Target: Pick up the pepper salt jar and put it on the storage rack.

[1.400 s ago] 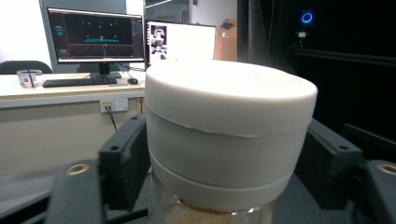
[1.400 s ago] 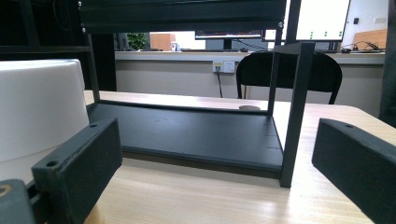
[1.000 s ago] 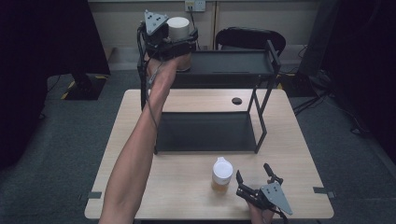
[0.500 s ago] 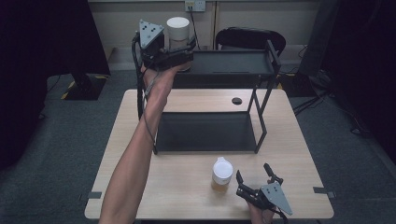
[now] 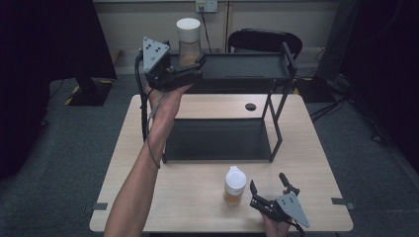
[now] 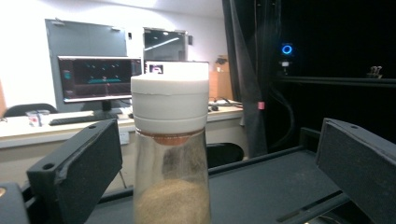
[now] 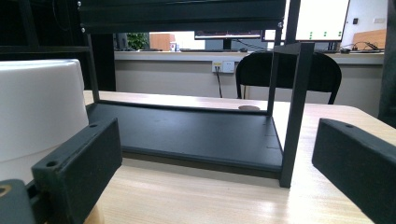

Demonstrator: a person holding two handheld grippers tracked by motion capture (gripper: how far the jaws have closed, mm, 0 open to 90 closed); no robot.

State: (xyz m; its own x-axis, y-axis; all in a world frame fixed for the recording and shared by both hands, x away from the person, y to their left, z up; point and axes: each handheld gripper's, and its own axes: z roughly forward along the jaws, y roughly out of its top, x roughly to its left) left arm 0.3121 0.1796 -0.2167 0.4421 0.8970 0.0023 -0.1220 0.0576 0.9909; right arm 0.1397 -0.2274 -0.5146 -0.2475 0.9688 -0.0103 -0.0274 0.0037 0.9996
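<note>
High view shows the left gripper (image 5: 197, 66) raised to the top shelf of the black two-tier rack (image 5: 247, 71), at the shelf's left end, where a clear jar with a white lid (image 5: 188, 42) and a tan powder in its bottom stands upright. Left gripper view puts that jar (image 6: 170, 140) dead ahead and between the two black jaws, which stand wide apart with visible gaps on both sides, so this gripper is released and touches nothing; whether the jar's base sits fully on the shelf is hidden below the frame. Its long axis is vertical, across the line of the jaws, so a straight pull back along the gripper's own axis looks like what would clear it, without nudging the lid. A second white-lidded jar (image 5: 234, 185) stands upright on the wooden table (image 5: 197, 197) in front of the rack, just to the left of the right gripper (image 5: 269, 190), whose jaws are likewise spread and empty. In the right gripper view that lid (image 7: 39, 107) bulks just beyond the left jaw, making the right hand much the nearer one to it.
</note>
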